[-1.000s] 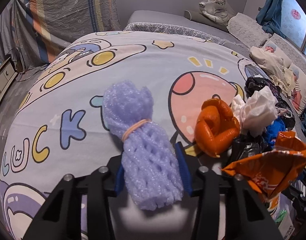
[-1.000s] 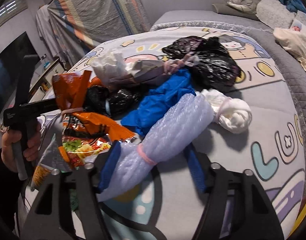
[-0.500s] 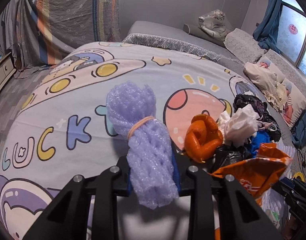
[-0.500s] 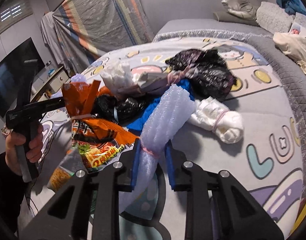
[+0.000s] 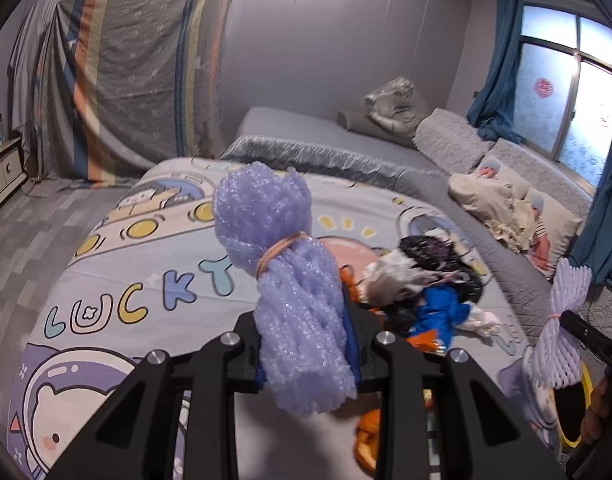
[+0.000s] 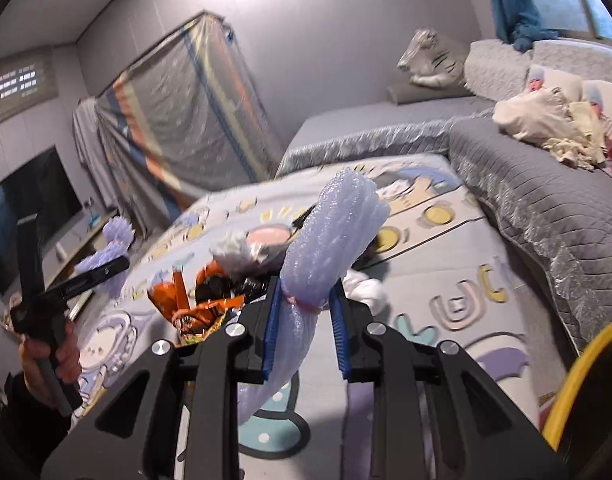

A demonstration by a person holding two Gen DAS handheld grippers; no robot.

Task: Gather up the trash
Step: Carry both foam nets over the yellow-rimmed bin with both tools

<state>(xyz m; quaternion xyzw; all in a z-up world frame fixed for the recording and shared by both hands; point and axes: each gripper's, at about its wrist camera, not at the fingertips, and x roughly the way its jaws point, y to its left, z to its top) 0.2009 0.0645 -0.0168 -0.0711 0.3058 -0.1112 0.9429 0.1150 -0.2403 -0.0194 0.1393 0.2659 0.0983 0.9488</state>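
Bed (image 5: 153,320); 2 banded foam nets (image 5: 297,308)

The left gripper (image 5: 306,344) grips a purple foam net (image 5: 289,280) between its fingers (image 5: 352,340), above the cartoon bedsheet (image 5: 145,280), with a trash pile (image 5: 430,288) just right of the fingertips.

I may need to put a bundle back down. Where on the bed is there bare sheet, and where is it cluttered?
Bare sheet lies left of the trash pile, over the "LUCKY" lettering toward the bed's floor-side edge. In the right wrist view a second bare strip runs between the pile and the grey quilted blanket. The middle is crowded with bags and wrappers.
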